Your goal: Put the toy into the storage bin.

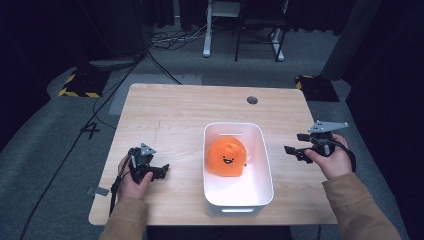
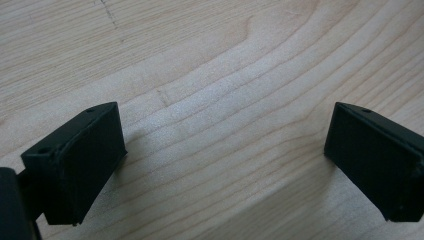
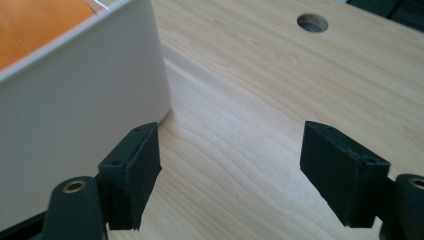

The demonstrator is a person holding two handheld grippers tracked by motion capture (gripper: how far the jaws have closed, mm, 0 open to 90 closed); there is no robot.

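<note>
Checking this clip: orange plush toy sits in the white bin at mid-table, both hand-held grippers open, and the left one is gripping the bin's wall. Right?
Not quite. The left hand-held gripper grips nothing: the left gripper view shows bare table between its open jaws. The orange plush toy does sit in the white bin.

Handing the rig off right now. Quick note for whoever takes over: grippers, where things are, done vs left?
Left gripper: open, empty, low over the table, left of the white bin.
Right gripper: open, empty, just right of the bin; its wall is beside one jaw.
Orange plush: inside the bin, toward the far end, face up.
Done: plush sits in the bin, nothing gripped.
Left: probably none, or lift it out; check the plan.
</note>
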